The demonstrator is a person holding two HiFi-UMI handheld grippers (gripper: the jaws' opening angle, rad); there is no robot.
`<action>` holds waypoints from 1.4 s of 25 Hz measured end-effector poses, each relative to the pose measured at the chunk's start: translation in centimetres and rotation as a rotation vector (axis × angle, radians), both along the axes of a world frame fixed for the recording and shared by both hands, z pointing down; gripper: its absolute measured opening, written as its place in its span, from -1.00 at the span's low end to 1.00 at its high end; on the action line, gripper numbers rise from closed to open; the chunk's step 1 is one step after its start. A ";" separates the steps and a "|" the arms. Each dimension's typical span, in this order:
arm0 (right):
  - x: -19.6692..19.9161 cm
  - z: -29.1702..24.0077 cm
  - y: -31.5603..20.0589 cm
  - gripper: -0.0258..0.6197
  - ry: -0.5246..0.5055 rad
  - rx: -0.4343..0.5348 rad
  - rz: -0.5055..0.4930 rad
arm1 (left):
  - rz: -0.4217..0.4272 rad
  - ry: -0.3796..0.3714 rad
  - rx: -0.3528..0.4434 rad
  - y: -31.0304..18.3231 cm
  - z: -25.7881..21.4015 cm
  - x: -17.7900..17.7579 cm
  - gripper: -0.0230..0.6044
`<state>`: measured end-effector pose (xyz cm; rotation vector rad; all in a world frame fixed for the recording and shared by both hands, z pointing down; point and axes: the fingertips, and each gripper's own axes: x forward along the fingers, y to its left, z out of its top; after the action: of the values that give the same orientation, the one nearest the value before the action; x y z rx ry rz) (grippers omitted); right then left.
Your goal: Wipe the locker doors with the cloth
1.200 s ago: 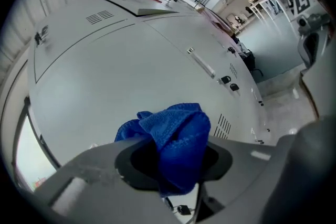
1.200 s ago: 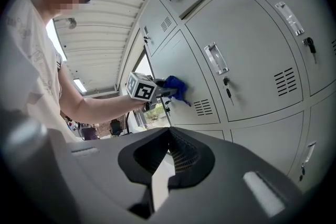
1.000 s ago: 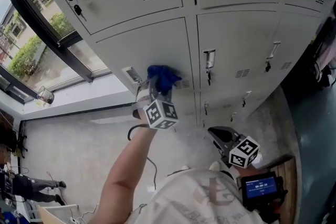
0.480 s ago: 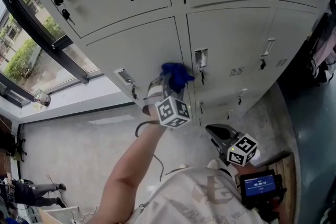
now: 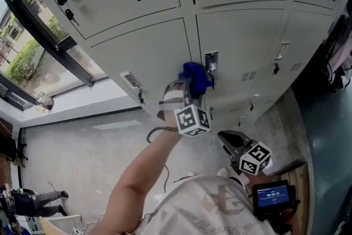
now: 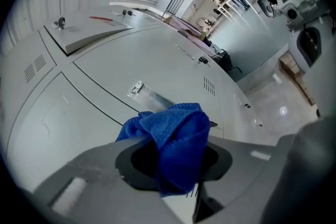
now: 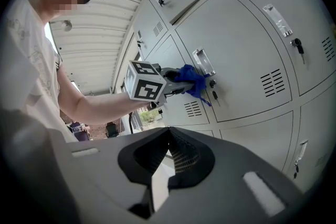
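Cloth (image 6: 173, 136), blue, nubbly and bunched, sat clamped in the left gripper's (image 5: 190, 91) jaws. It was pressed ahead against smooth grey metal locker doors (image 5: 148, 55), just beside a recessed handle (image 5: 211, 61). Right gripper (image 7: 167, 160) hung below, jaws together, empty.

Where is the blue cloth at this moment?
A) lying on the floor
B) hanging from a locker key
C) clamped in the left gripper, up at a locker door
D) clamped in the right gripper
C: the left gripper view shows the blue cloth bunched between the jaws of the left gripper, up at a locker door; the right gripper holds nothing.
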<state>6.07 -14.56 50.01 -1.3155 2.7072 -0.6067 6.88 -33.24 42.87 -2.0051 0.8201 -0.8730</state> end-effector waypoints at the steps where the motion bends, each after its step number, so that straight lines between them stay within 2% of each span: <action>1: 0.1 0.0 0.0 -0.91 0.001 -0.002 0.001 | 0.000 -0.012 0.000 0.0 0.3 0.1 -0.46; 5: 0.1 0.0 0.1 -0.91 -0.001 -0.001 0.000 | -0.033 -0.080 -0.054 -1.1 3.0 -0.5 -0.46; 7: 0.0 -0.2 0.1 -0.91 -0.003 0.002 -0.003 | -0.059 -0.086 -0.067 -1.4 3.6 -1.5 -0.46; 11: -0.2 -0.1 0.2 -0.91 -0.002 -0.003 -0.009 | -0.127 -0.052 -0.080 -2.2 3.3 -4.8 -0.46; 17: -1.0 0.0 0.1 -0.91 -0.003 -0.007 -0.035 | -0.257 0.023 -0.076 -3.7 0.9 -11.7 -0.47; 22: -2.3 0.0 0.3 -0.91 0.006 0.005 -0.076 | -0.373 0.140 -0.143 -4.7 0.0 -17.2 -0.47; 26: -2.8 0.1 -0.4 -0.91 0.008 0.009 -0.104 | -0.429 0.284 -0.204 -5.8 -1.4 -20.5 -0.47; 31: -2.8 1.6 1.8 -0.91 0.000 -0.047 -0.101 | -0.420 0.434 -0.330 -4.7 1.2 -21.4 -0.47; 33: -3.1 0.9 1.2 -0.91 0.001 -0.043 -0.099 | -0.410 0.527 -0.383 -5.0 0.6 -21.6 -0.47; 35: -3.2 0.6 0.5 -0.91 -0.009 -0.028 -0.099 | -0.410 0.574 -0.399 -5.2 -0.1 -22.3 -0.47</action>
<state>2.82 -14.07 50.66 -1.1879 2.7802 -0.6594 -15.42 -38.44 42.78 -2.5408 1.5148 -0.7211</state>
